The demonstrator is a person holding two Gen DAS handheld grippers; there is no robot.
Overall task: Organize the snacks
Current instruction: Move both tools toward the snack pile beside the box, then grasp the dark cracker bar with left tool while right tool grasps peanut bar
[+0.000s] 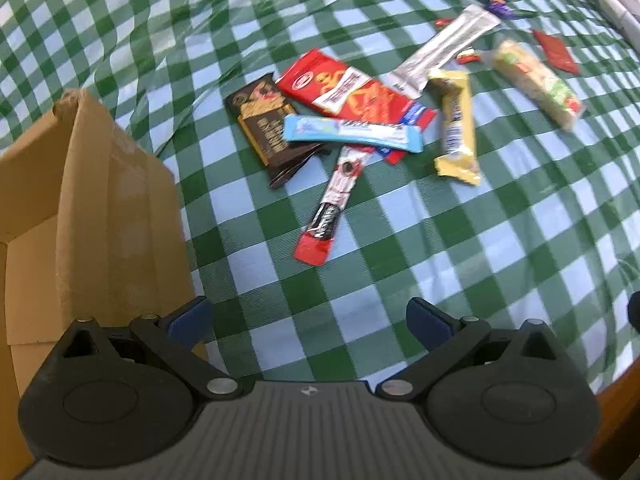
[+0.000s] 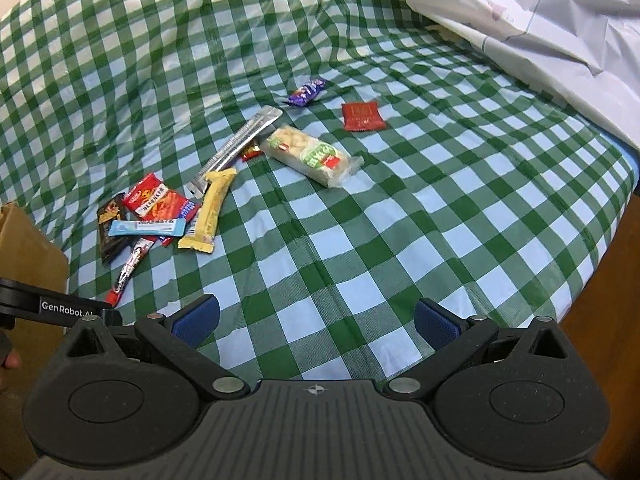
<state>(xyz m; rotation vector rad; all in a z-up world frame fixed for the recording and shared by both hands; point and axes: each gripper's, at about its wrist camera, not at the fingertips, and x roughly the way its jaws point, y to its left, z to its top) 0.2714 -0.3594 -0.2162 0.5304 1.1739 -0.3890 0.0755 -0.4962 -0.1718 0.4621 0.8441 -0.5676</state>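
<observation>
Green checked cloth holds the heap of shiny snack wrappers [image 1: 352, 120] beside the brown cardboard box [image 1: 100, 200], so both tongs [image 1: 308, 320] [image 2: 316, 320] hang wide and empty, ready to pick.

One legible marking: "GenRobot.AI" in white letters on the black bar [image 2: 56, 307] at the left edge of the right wrist view. Print on the snack wrappers [image 1: 352, 96] is too blurred to read in either view.

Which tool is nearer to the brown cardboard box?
Left. The left tool hovers open right beside the brown cardboard box, which fills that view's left side. The right tool is open farther away; the box shows only at its left edge.
</observation>
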